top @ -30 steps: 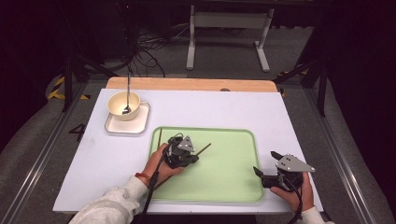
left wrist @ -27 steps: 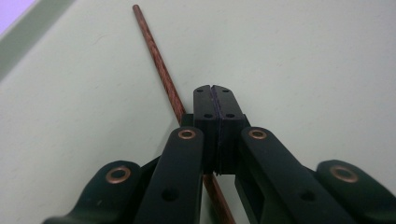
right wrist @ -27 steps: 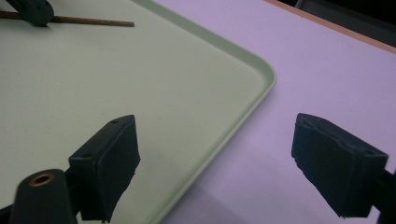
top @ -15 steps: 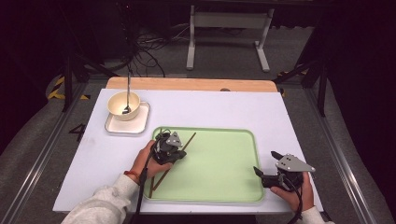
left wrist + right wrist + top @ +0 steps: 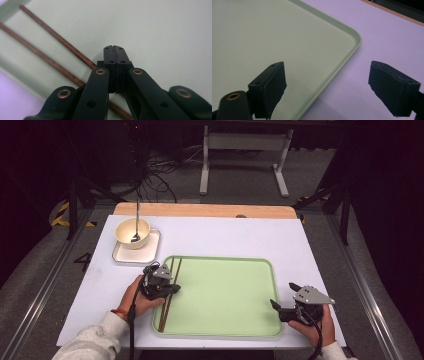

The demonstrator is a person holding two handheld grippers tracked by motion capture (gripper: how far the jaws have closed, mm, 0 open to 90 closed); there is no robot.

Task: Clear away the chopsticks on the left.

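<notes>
On the left side of the green tray (image 5: 225, 295), two brown chopsticks (image 5: 170, 292) lie side by side, running from the tray's far left corner toward its near edge, close along the left rim. The left tool (image 5: 172, 289) sits over them, held in the person's left hand (image 5: 137, 297) at the tray's left edge, its tip pointing right over the tray floor. In the left gripper view its jaws are pressed fully together with nothing between the pads, and the closed tip (image 5: 115, 53) hangs just above the tray. The two chopsticks (image 5: 47, 42) cross that view on a slant, from the upper left down behind the jaws; the nearer one passes under the tool's body. Whether the tool touches either stick cannot be told.

The right tool (image 5: 282, 299) rests at the tray's near right corner, held in the right hand (image 5: 315, 325), with a grey three-cornered plate (image 5: 312, 296) on top and its tip pointing left. In the right gripper view its jaws stand wide apart and grip nothing: one pad (image 5: 272, 87) is over the tray floor, the other over the white tabletop (image 5: 387, 37), with the tray's rounded rim (image 5: 352, 47) between them.

At the far left of the tabletop, well apart from the tray's contents, a cream bowl (image 5: 132, 232) stands on a small white dish (image 5: 150, 251), with a spoon (image 5: 136, 222) leaning upright in the bowl.
</notes>
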